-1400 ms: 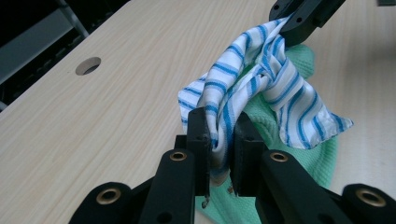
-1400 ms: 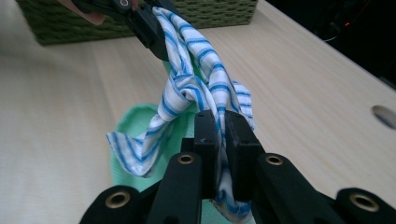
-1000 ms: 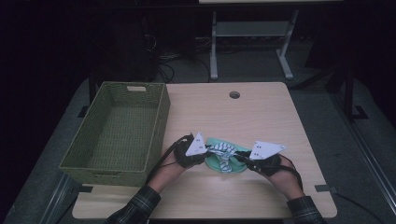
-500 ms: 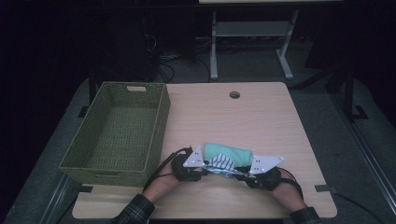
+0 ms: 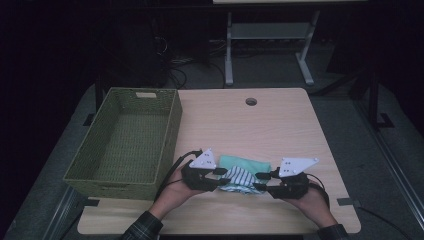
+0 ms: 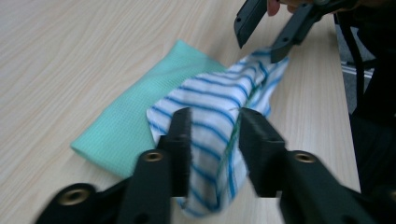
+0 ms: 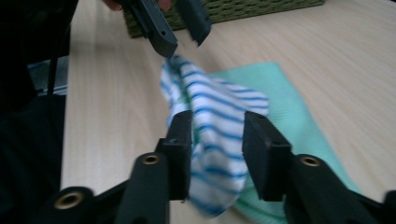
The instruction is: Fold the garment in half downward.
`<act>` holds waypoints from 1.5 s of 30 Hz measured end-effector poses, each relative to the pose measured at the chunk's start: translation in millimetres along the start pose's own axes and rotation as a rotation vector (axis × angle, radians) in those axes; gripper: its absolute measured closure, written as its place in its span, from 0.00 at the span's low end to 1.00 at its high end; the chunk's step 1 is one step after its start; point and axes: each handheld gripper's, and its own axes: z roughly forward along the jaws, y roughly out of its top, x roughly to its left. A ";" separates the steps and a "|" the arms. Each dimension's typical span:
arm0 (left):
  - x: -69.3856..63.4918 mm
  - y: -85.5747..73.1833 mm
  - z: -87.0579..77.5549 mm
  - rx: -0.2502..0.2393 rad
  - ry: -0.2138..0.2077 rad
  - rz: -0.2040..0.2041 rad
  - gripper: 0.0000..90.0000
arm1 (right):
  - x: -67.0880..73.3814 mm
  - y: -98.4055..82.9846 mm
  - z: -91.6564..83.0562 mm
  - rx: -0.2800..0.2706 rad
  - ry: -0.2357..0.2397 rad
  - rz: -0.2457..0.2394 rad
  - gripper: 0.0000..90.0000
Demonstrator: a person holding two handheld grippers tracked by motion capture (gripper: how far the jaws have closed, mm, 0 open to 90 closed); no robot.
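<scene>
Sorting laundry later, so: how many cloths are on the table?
2. A green cloth lies flat near the table's front edge; a blue-striped white cloth lies bunched on its near side, between the two grippers. More could be hidden underneath.

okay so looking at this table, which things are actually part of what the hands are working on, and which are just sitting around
In the job: striped cloth, between the open jaws of the left tool and right tool; green cloth beneath it.
Lying about: woven basket at the left; table.
</scene>
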 end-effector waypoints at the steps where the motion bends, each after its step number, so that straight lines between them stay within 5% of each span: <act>1: 0.0 1.9 4.5 0.014 -0.005 -0.004 0.80 | -3.7 1.4 1.6 0.004 -0.015 0.000 0.81; 5: -2.0 6.7 25.8 0.045 -0.032 -0.015 0.84 | -24.8 5.5 11.7 0.030 -0.085 0.031 0.92; 10: -6.6 7.3 43.3 0.093 -0.038 -0.010 0.85 | -44.5 5.0 28.1 0.079 -0.099 0.059 0.99; 24: -8.1 -3.2 64.4 0.186 -0.046 0.029 0.88 | -64.1 -7.8 59.8 0.222 -0.125 0.095 1.00; 32: -5.0 -4.6 65.2 0.194 -0.018 0.033 0.93 | -60.8 -8.2 57.0 0.251 -0.130 0.105 1.00; 39: 12.0 -5.9 59.4 0.210 0.023 0.004 0.93 | -49.3 -13.0 49.2 0.276 -0.111 0.110 1.00; 45: 22.4 -3.4 57.8 0.237 0.055 0.021 0.93 | -37.7 -15.7 45.5 0.285 -0.091 0.114 1.00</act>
